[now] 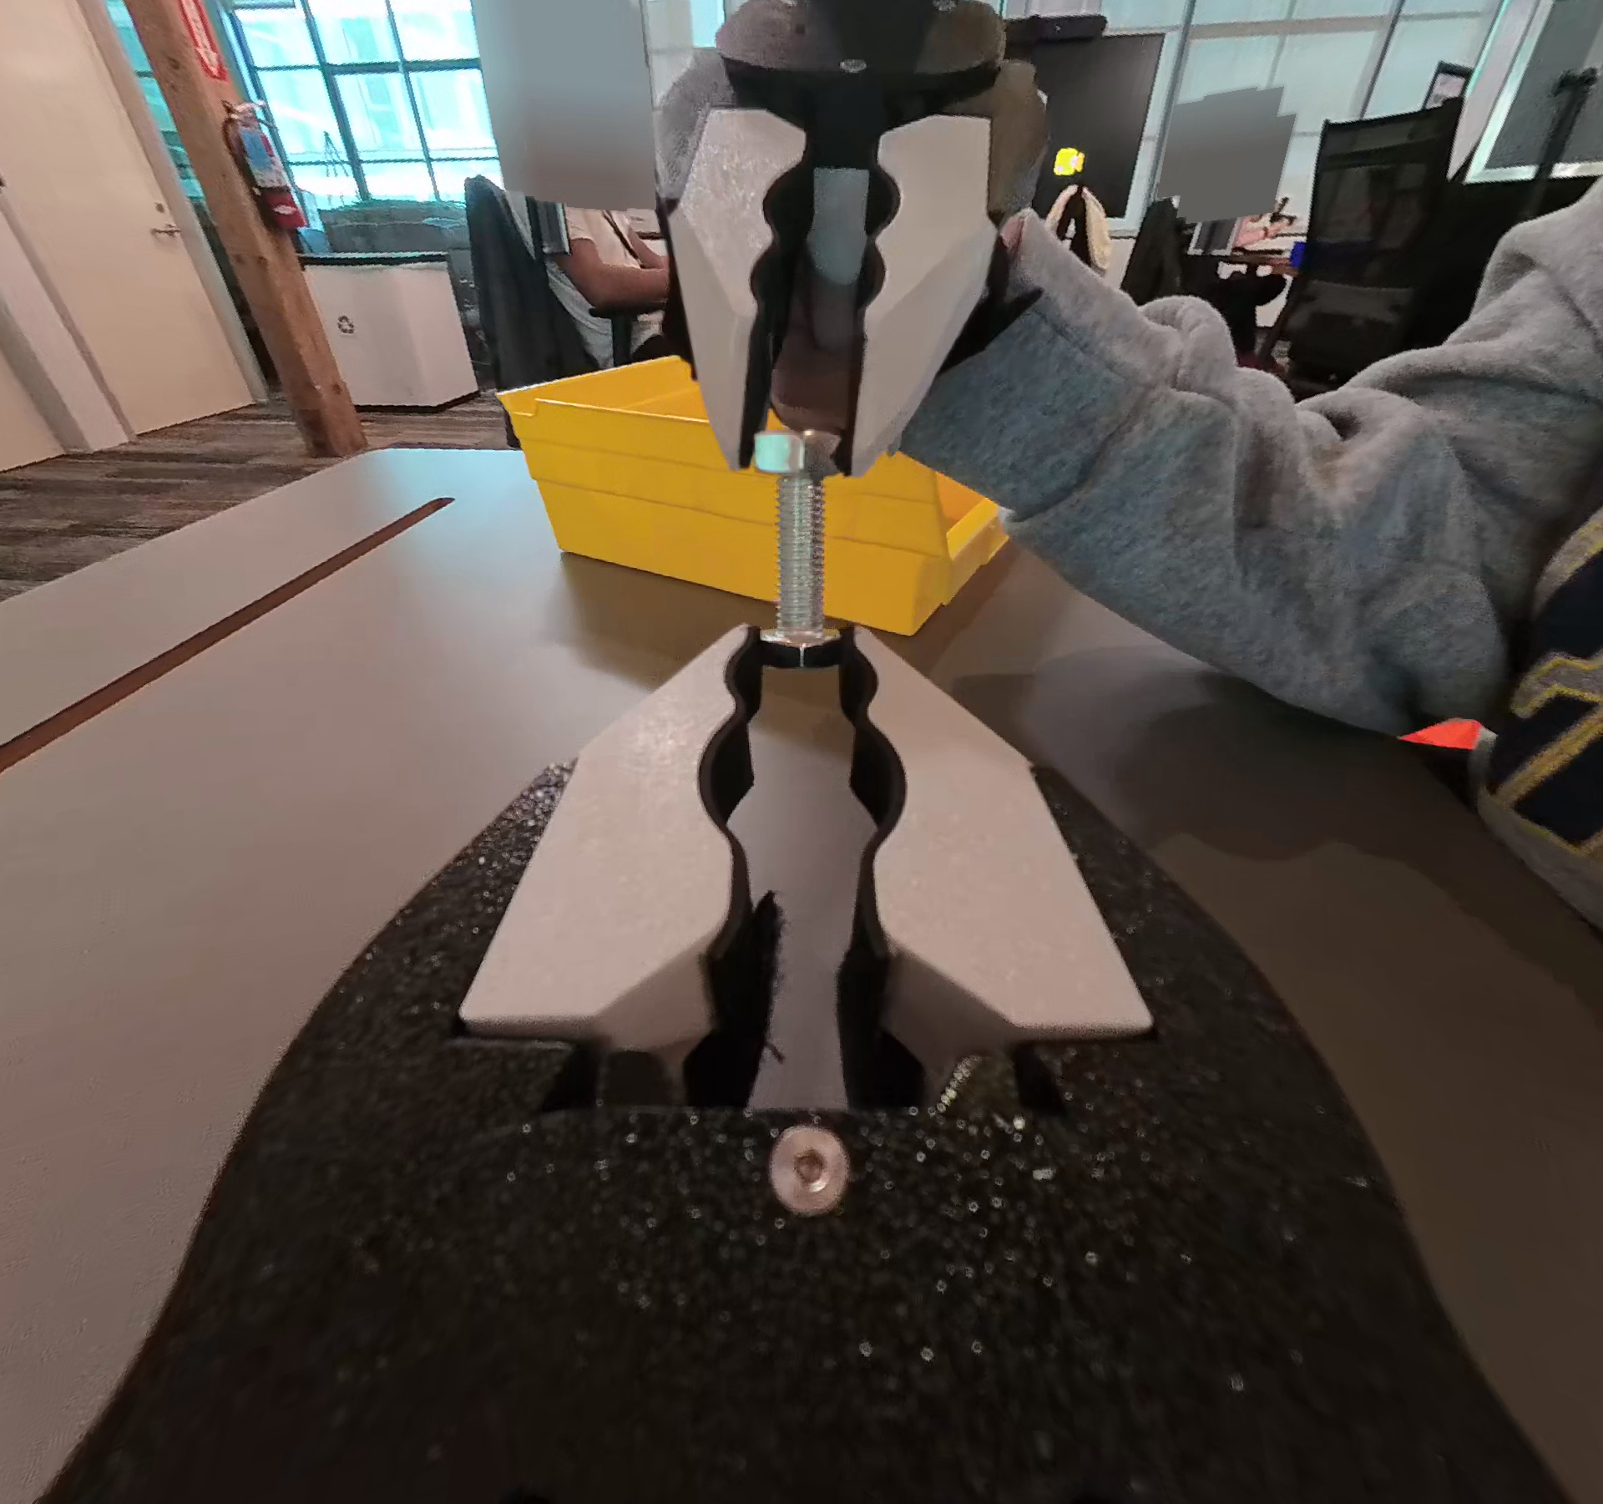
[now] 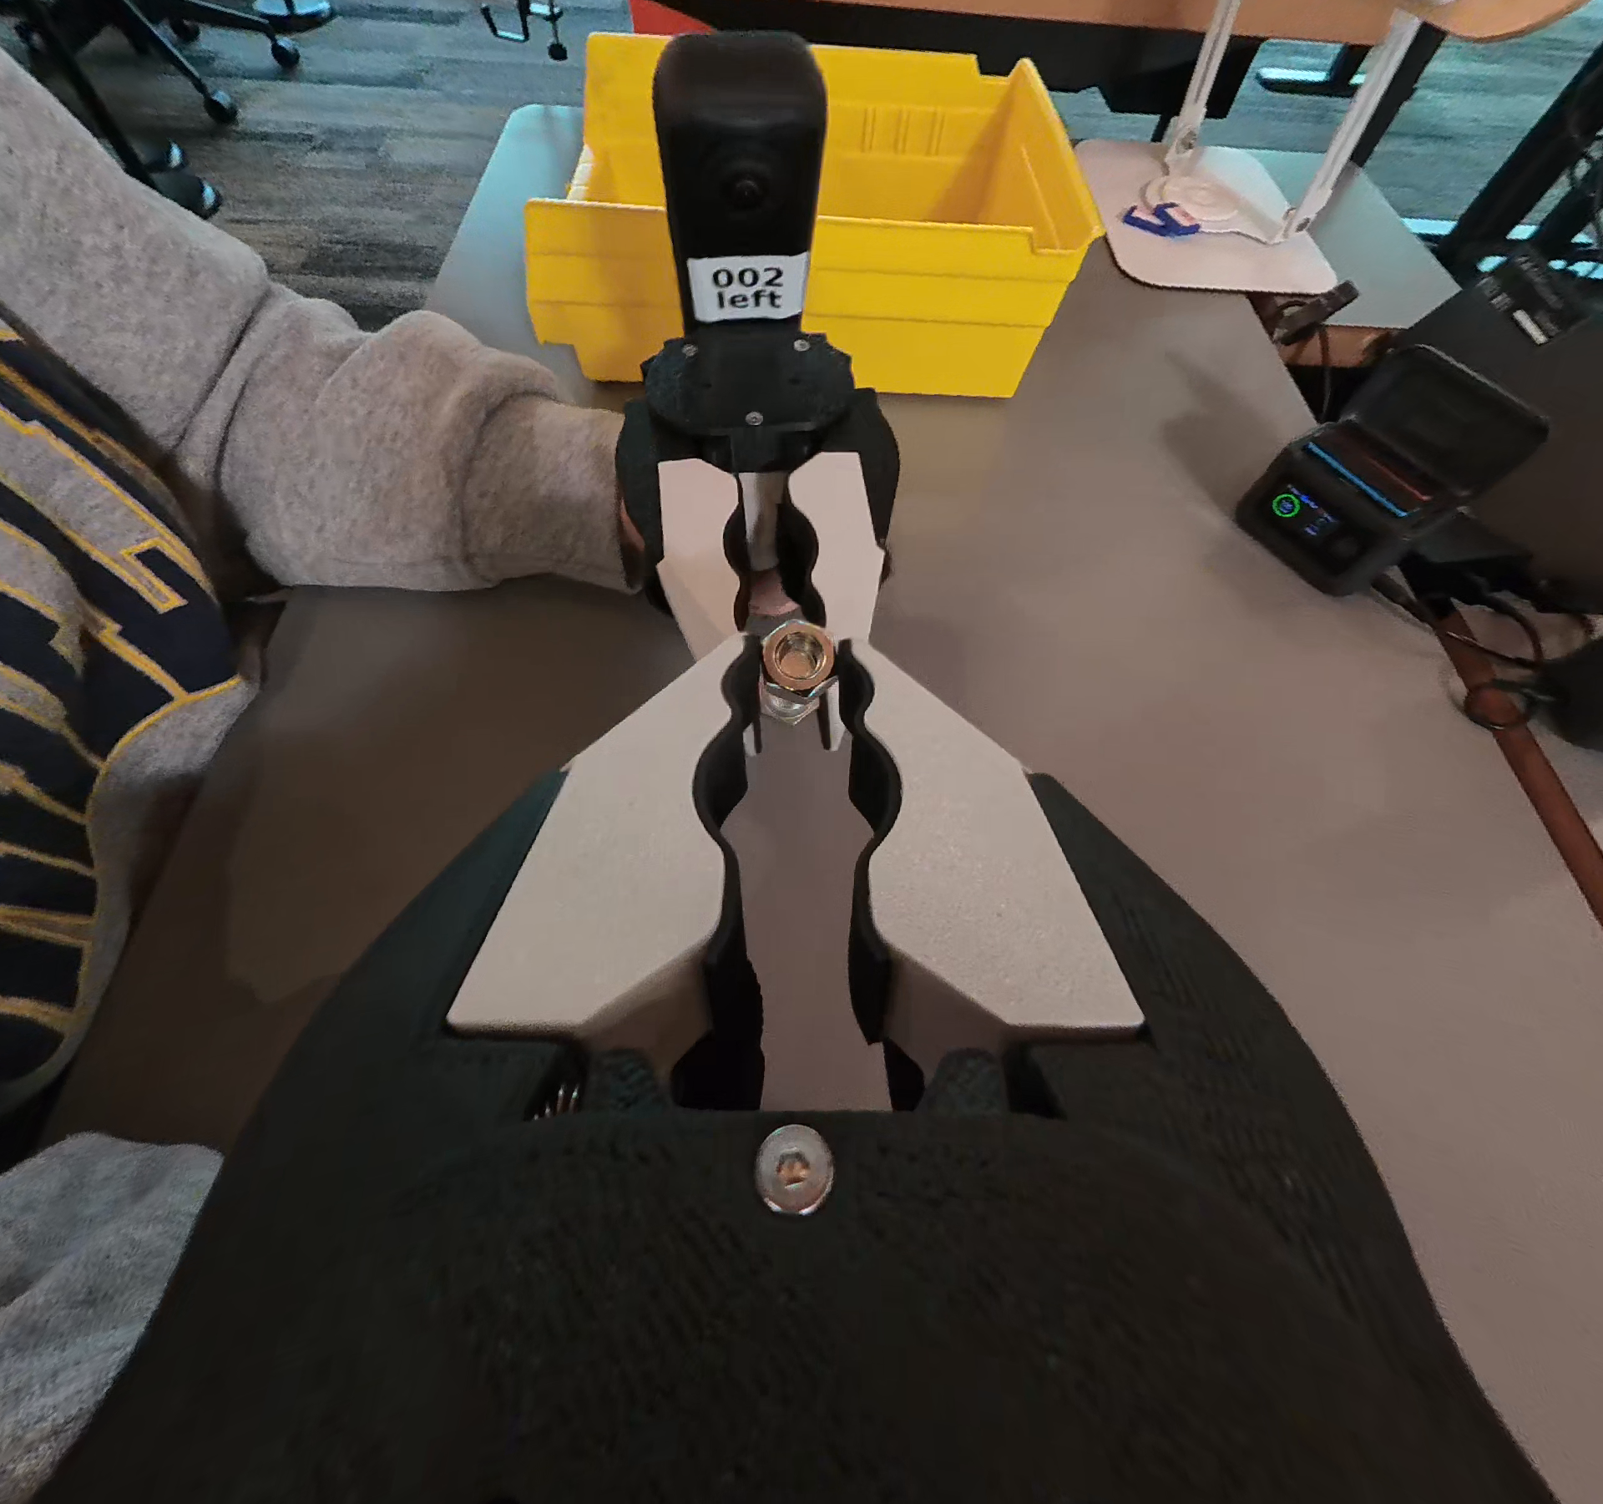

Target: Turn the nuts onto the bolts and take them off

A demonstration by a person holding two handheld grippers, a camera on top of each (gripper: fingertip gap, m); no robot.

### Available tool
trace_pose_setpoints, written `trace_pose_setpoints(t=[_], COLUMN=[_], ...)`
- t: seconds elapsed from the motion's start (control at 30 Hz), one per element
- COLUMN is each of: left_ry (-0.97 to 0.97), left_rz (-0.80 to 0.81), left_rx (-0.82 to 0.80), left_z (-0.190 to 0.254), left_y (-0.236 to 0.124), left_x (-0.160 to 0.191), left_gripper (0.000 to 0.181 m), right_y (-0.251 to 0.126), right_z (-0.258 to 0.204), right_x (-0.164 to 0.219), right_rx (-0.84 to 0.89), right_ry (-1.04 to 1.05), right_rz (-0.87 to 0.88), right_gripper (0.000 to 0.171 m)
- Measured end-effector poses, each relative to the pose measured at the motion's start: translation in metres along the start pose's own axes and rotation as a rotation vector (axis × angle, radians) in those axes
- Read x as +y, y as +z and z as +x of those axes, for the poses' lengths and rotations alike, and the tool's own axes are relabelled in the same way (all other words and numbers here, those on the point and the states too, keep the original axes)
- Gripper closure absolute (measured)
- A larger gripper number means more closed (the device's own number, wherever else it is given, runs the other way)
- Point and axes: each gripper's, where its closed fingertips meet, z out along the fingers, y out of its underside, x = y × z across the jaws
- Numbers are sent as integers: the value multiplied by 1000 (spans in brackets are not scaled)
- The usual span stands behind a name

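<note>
A silver bolt [image 1: 798, 551] is held in the air between my two grippers, above the grey table [image 1: 304, 725]. My left gripper [image 1: 798, 651] is shut on the bolt's hex head at its near end. My right gripper [image 1: 794, 463] points back at it and is shut on a hex nut [image 1: 778, 452] at the bolt's far end. In the right wrist view my right gripper [image 2: 794, 657] grips the nut [image 2: 794, 654] end-on. The bolt head [image 2: 794, 707] and the left gripper [image 2: 792, 729] show just behind it. Most of the thread is bare.
A yellow plastic bin [image 1: 659, 491] stands on the table behind the grippers; it also shows in the right wrist view [image 2: 937, 265]. A person's grey sleeve [image 1: 1214, 508] reaches in from the right. A black device with a lit screen [image 2: 1388, 473] and a white stand [image 2: 1214, 230] are at the table's right side. My hands' fingertips stand some 4 centimetres from each other.
</note>
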Motion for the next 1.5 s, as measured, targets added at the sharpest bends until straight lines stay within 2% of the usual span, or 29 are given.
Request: trace_pose_setpoints(t=[0.2, 0.33, 0.47, 0.57, 0.7, 0.87, 0.97, 1.13, 1.33, 1.5], left_ry=[-21, -85, -192, -202, -164, -151, -146, -94, -29, 24], left_rz=[-22, 54, 147, 175, 152, 197, 215, 225, 221, 191], left_rx=[91, 179, 343, 351, 232, 125, -19, -354, -613, -752], left_z=[11, 21, 37, 38, 24, 10, -10, -46, -69, -78], left_y=[-3, -5, -9, -9, -6, -8, -12, -28, -56, -68], left_x=[4, -5, -17, -22, -19, -25, -26, -31, -35, -32], left_gripper=[165, 165, 165, 165, 165, 165, 166, 166, 166, 166], right_y=[4, 3, 0, 0, 2, 4, 10, 26, 49, 58], right_z=[-12, -19, -31, -31, -19, -5, 15, 43, 61, 66], right_x=[3, -6, -18, -22, -19, -26, -31, -46, -61, -64], right_rx=[-63, -112, -202, -207, -112, -45, 51, 220, 375, 487], right_ry=[-18, -25, -40, -35, -16, 8, 59, 101, 257, 266], right_rz=[-17, 48, 141, 166, 107, 146, 165, 228, 312, 320], right_gripper=[155, 155, 155, 155, 155, 155, 155, 155, 155, 155])
